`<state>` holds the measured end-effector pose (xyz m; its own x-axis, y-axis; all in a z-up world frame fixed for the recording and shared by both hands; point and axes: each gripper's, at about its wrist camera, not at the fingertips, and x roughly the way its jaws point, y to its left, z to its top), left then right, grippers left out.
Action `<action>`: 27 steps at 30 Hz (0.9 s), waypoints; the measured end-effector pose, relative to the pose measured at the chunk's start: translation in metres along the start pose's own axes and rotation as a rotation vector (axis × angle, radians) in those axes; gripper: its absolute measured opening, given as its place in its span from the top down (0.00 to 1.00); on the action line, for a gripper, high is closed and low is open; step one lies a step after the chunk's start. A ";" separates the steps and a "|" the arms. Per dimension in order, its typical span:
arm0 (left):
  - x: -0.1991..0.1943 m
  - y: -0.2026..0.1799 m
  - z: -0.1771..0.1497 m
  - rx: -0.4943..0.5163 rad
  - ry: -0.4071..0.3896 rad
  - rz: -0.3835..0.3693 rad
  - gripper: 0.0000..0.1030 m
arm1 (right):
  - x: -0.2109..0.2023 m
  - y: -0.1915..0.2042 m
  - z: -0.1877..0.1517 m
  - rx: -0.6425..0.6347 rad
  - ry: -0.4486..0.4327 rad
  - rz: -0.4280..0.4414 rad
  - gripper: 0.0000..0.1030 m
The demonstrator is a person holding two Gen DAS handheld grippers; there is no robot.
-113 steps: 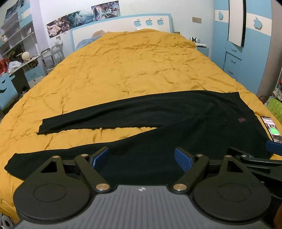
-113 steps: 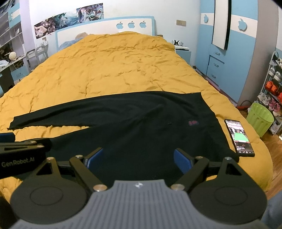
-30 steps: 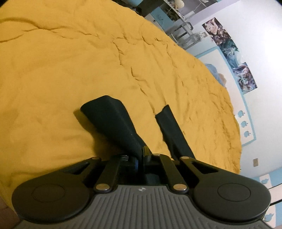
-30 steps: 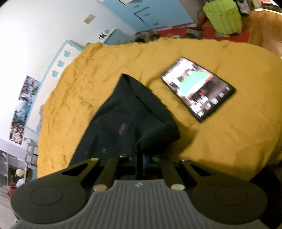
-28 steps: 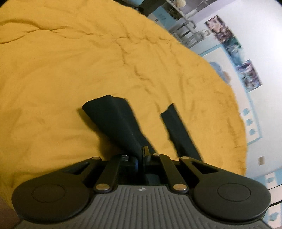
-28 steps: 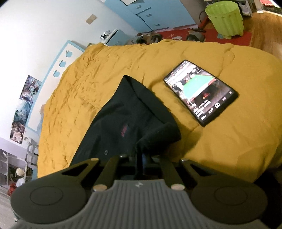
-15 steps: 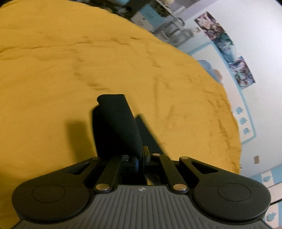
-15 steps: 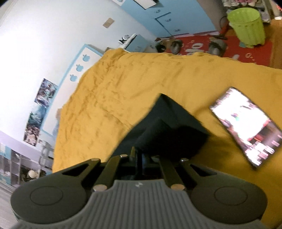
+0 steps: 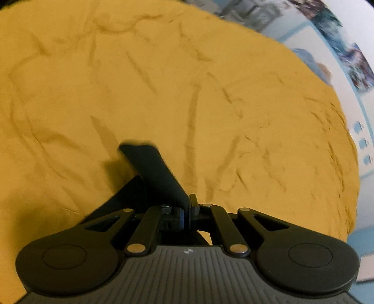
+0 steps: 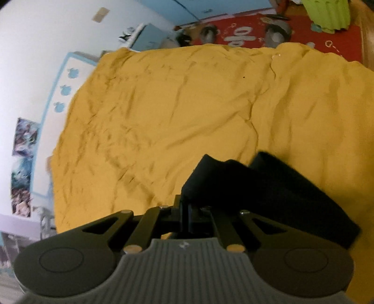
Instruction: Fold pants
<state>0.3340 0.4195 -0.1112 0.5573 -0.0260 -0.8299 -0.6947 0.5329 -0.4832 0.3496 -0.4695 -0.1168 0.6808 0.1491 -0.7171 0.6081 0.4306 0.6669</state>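
The black pants lie on a yellow bed cover (image 9: 210,93). In the left wrist view my left gripper (image 9: 188,210) is shut on a black pant leg cuff (image 9: 154,170), held up above the cover, with more black cloth below it. In the right wrist view my right gripper (image 10: 185,216) is shut on the black waist end of the pants (image 10: 257,194), which is lifted and draped over to the right above the cover (image 10: 187,105). The rest of the pants is hidden below both grippers.
The bed's white and blue headboard (image 10: 63,88) stands at the far end against the wall. A red rug (image 10: 280,30) and a green bin (image 10: 327,14) are on the floor past the bed's right side, near blue cupboards.
Both grippers have lifted their ends of the pants and carried them toward the headboard. The near leg now covers the far leg in the left view. The phone has left the right view.
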 end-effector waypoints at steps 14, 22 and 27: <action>-0.022 0.015 0.036 0.053 -0.207 0.092 0.79 | 0.038 -0.012 0.017 -0.030 -0.022 -0.014 0.92; -0.032 0.031 0.022 0.225 -0.133 0.113 0.67 | 0.016 -0.017 0.018 -0.125 -0.095 -0.037 0.92; -0.016 0.031 -0.014 0.391 -0.087 0.048 0.60 | 0.012 -0.006 -0.014 -0.304 -0.070 -0.032 0.92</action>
<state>0.2969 0.4245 -0.1170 0.5769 0.0695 -0.8138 -0.5046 0.8139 -0.2881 0.3484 -0.4581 -0.1327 0.6961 0.0740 -0.7141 0.4870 0.6821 0.5455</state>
